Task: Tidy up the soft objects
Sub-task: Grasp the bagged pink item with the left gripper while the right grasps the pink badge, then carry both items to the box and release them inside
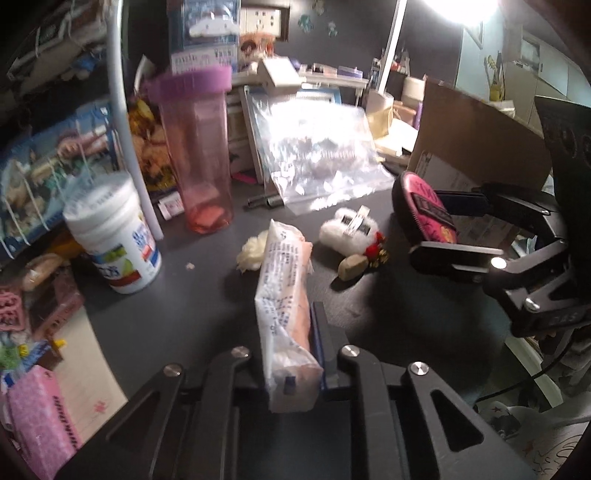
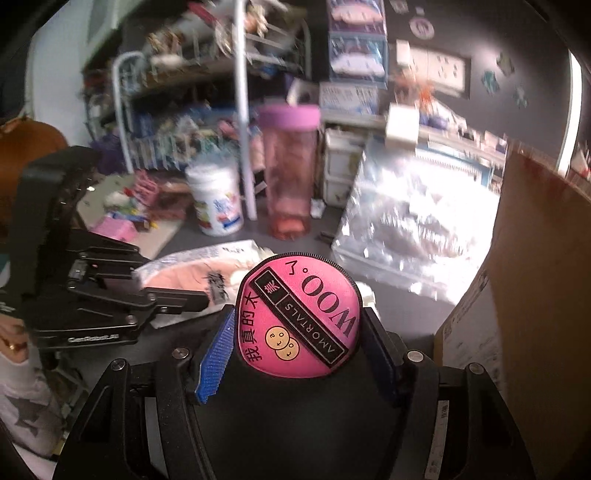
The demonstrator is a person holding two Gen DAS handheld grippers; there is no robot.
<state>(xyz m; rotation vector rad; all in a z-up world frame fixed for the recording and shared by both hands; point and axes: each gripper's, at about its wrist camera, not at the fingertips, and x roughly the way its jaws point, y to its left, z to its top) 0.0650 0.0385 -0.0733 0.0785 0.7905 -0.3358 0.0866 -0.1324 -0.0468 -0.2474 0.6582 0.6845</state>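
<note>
While both grippers tilt downward over the dark desk (image 1: 177,317), the left gripper (image 1: 291,332) has its jaws pinched tight on a crinkly plastic-wrapped packet (image 1: 284,295), pinkish inside and printed with small text, held lengthwise. To its right, the right gripper (image 2: 299,325) clamps a round, glossy pink pouch (image 2: 299,314) with a zipped edge between ribbed blue pads (image 2: 218,354). A fluffy white plush (image 1: 347,229) lies on the desk between them.

A dark wall (image 1: 424,40) backs a cluttered grey desk (image 1: 177,314); a bright lamp (image 1: 463,9) glares at upper right.
</note>
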